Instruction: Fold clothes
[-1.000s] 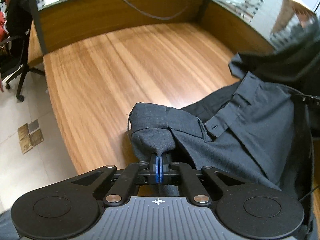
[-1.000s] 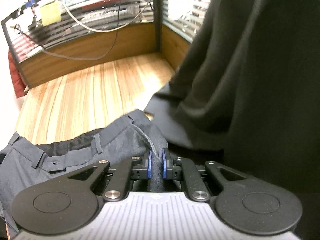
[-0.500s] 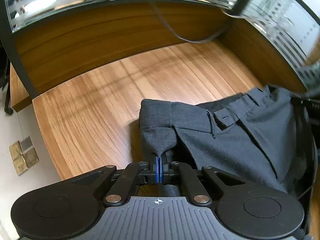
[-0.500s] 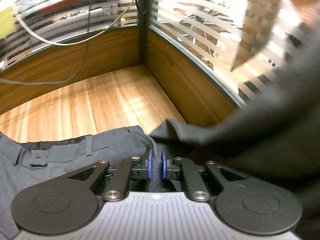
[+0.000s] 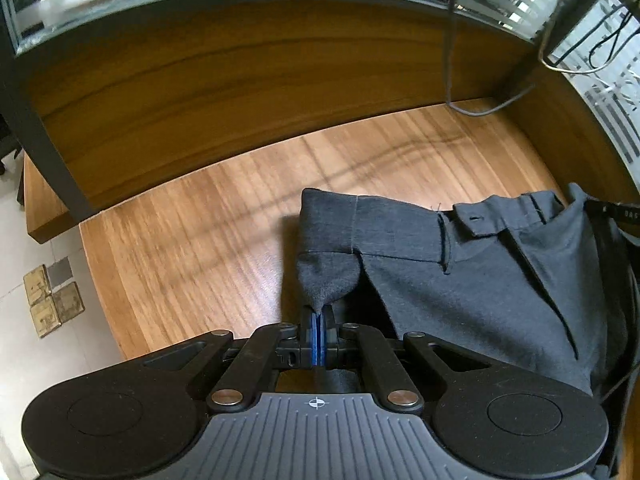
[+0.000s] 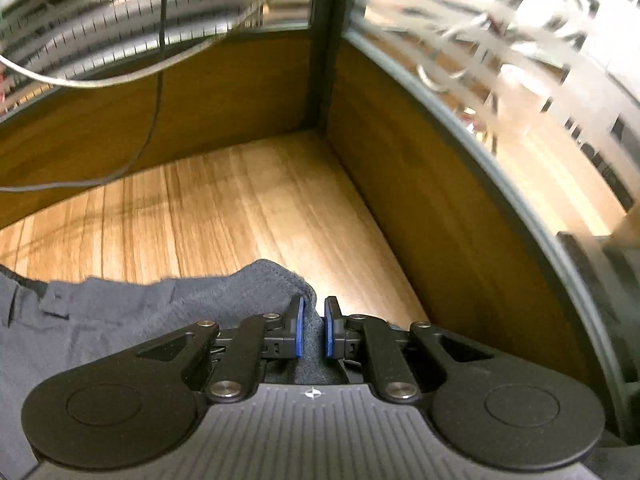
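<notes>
Dark grey trousers (image 5: 460, 280) lie on the wooden desk (image 5: 200, 240), waistband with a buttonhole tab toward the back wall. My left gripper (image 5: 319, 316) is shut on the waistband's left corner, which bunches into a point between the blue pads. In the right wrist view the trousers (image 6: 120, 312) spread to the left, and my right gripper (image 6: 312, 312) holds the waistband's right corner between its blue pads with a narrow gap. The trouser legs are hidden below both grippers.
Wooden partition walls (image 6: 420, 184) topped with glass close the desk at the back and right, meeting in a corner. Cables (image 5: 450, 40) hang down the back wall. The desk's left edge (image 5: 100, 300) drops to a tiled floor.
Both grippers have moved forward toward the back wall with the waistband. The black garment that filled the right of the right wrist view is gone from it.
</notes>
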The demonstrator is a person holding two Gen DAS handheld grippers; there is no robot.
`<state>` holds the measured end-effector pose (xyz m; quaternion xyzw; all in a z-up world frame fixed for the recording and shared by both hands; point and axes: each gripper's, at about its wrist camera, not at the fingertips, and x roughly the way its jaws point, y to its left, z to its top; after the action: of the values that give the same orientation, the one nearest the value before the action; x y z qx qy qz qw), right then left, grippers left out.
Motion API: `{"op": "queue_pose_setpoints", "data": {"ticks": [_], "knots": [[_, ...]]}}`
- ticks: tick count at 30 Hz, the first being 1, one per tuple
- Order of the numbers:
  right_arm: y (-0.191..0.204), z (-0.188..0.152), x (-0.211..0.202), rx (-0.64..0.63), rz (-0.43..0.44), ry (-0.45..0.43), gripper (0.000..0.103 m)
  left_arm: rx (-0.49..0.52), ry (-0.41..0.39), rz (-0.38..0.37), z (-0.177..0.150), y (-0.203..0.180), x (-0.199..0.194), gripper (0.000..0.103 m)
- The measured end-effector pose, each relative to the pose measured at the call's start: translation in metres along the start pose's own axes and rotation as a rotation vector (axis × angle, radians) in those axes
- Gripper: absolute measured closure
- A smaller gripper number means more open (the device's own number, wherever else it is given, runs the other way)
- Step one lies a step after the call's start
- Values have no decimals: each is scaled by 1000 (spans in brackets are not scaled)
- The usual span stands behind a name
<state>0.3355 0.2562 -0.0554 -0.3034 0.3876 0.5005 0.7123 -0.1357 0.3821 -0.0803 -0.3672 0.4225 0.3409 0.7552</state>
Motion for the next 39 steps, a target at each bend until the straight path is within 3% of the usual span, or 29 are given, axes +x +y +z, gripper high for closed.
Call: {"op": "queue_pose_setpoints", "data": {"ticks": [5,13,14,15,21,25,26,28,30,35,39], "knots": [[-2,-7,-2,9,-3,34,91,8,10,-5,2,3,3,99],[8,10,-27,-7,-1,2,91,9,-16,-3,6,8,-7,99],[10,13,-32,-9,5,-9,92,9,-24,1,6,8,-9,99],[13,16,-36,-11,10,-22,100,11,-36,10,7,8,-11,99],[29,47,-74,-27,20,-151,103,17,-81,41,7,14,-23,99],[37,62,-74,-69,49,-122,103,11,-57,27,8,14,-19,99],[39,63,-69,-77,58,-102,100,11,-51,25,7,14,-18,99],[40,58,-54,-88,67,-44,85,8,-42,19,6,14,-17,99],[40,51,-36,-92,80,13,51,5,-36,14,4,15,-15,99],[41,32,11,-89,95,130,32,2,-28,16,1,17,-14,99],[33,28,38,-39,140,200,29,-2,-19,18,-1,19,-11,99]]}}
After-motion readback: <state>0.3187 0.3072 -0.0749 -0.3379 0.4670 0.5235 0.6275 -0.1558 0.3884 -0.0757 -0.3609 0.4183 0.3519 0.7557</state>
